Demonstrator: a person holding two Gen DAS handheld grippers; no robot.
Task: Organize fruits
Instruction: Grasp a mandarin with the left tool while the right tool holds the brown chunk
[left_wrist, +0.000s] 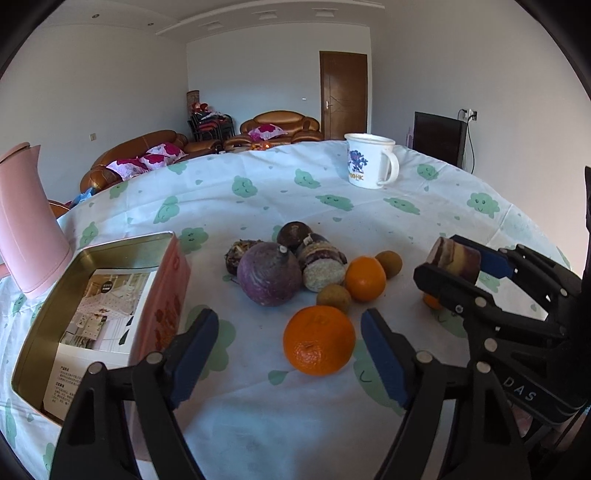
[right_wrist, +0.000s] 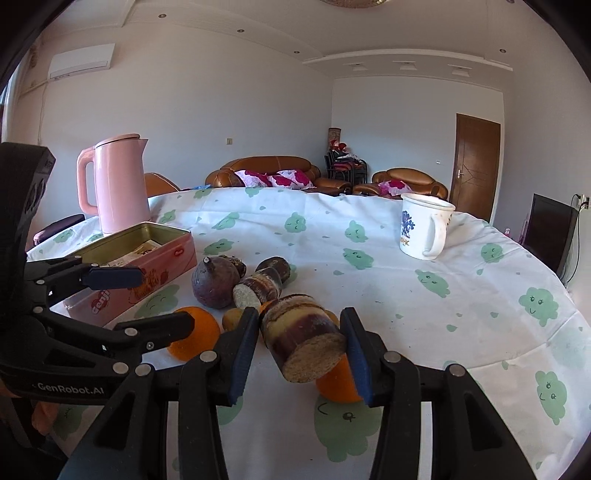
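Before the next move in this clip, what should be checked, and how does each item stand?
1. Right gripper holds the sugarcane piece: ok, pads press both sides, piece off the cloth.
2. Left gripper lined up on the near orange: ok, orange between its open jaws.
3. Left pads touching that orange: not ok, gaps both sides.
4. Pink tin open to receive fruit: ok, lid off, a printed leaflet inside.
5. Room in the tin for all fruit: cannot tell.
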